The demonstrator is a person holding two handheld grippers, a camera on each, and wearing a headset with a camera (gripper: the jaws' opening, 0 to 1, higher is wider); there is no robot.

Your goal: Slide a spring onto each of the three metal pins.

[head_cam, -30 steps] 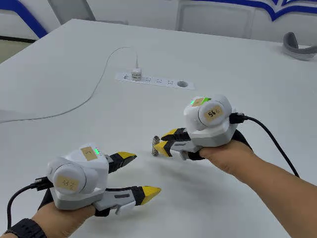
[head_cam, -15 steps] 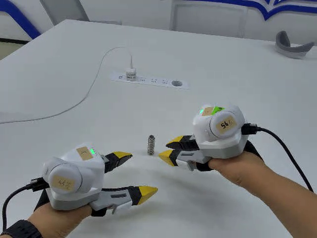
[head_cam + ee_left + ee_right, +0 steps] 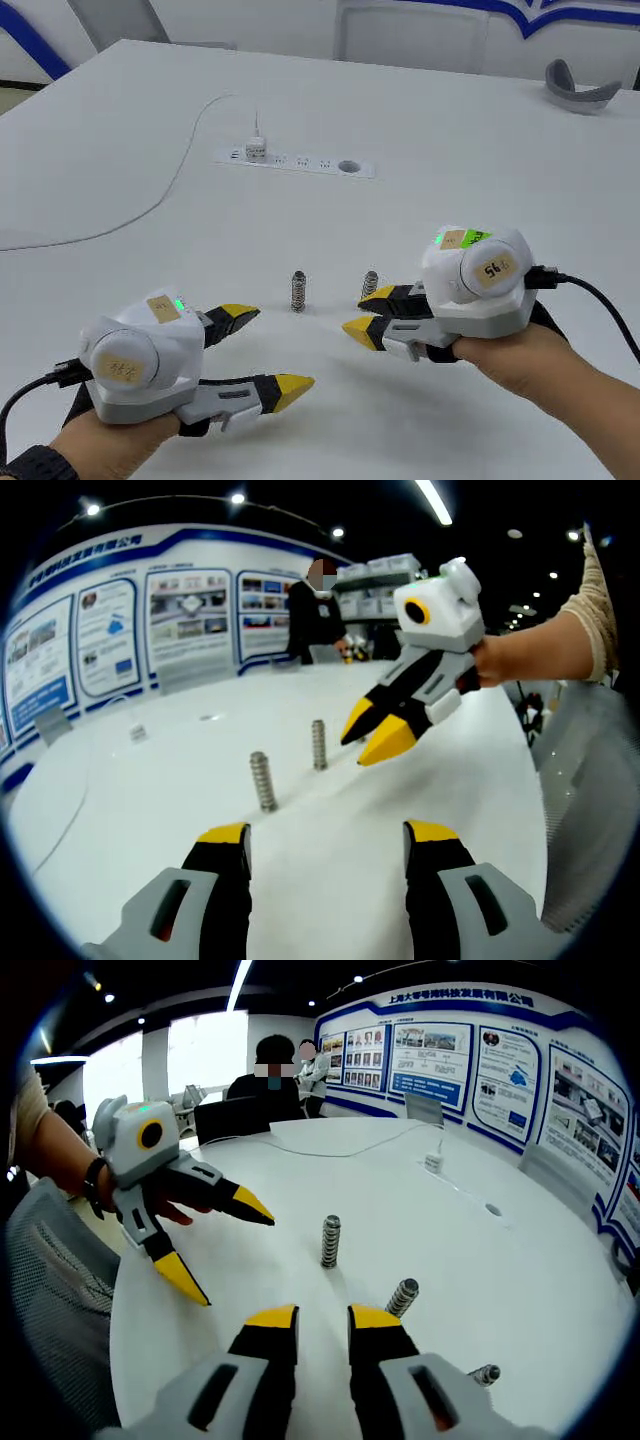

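Observation:
Two springs stand upright on pins on the white table (image 3: 450, 180): one spring (image 3: 298, 290) (image 3: 263, 780) (image 3: 330, 1241) on the left and a second spring (image 3: 370, 284) (image 3: 318, 744) (image 3: 402, 1297) to its right. A third small spring-like piece (image 3: 484, 1373) sits low beside the right gripper's body. My right gripper (image 3: 366, 312) (image 3: 322, 1322) (image 3: 368, 736) hovers just right of the second spring, its jaws a little apart with nothing between them. My left gripper (image 3: 268, 348) (image 3: 325, 835) (image 3: 222, 1248) is wide open, empty, and nearer than the left spring.
A white power strip (image 3: 295, 160) with a plugged-in charger (image 3: 255, 150) and a white cable (image 3: 170, 190) lies further back. A grey curved object (image 3: 580, 90) rests at the far right. People stand beyond the table in both gripper views.
My right gripper has drawn back to the right, away from the left spring where its tips were. A second upright spring has come into sight. The left gripper has barely moved.

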